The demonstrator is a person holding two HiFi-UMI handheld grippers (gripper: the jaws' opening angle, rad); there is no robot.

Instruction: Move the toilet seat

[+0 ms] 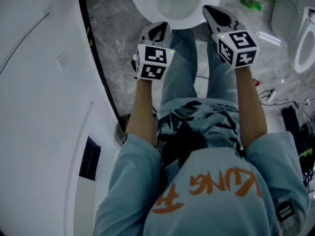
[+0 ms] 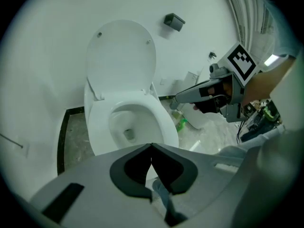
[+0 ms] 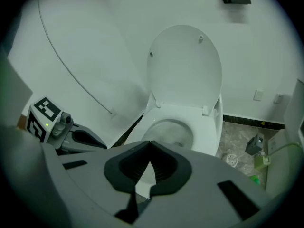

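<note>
Light blue short-sleeved tee (image 1: 216, 159), orange lettering (image 1: 206, 185), blue jeans (image 1: 178, 68); grey, black-padded left gripper (image 1: 161, 27) and right gripper (image 1: 209, 10), black-and-white marker cube behind each one's jaws.

The toilet (image 2: 102, 122) and its lid (image 2: 121, 56) are plain white, as is the wall (image 2: 47, 42). The floor (image 1: 113, 28) is grey stone with pale marbled veining, and a black strip (image 1: 97, 58) edges it. The left tool (image 1: 158, 29) and right tool (image 1: 212, 11) are light grey with black pads (image 2: 130, 167). Each bears a cube (image 1: 153, 61) patterned with black-and-white square markers. The shirt (image 1: 275, 156) is pale blue with orange lettering, and the jeans (image 1: 179, 68) are blue. A bottle (image 1: 251, 4) is bright green. A box (image 2: 174, 21) is dark grey.
</note>
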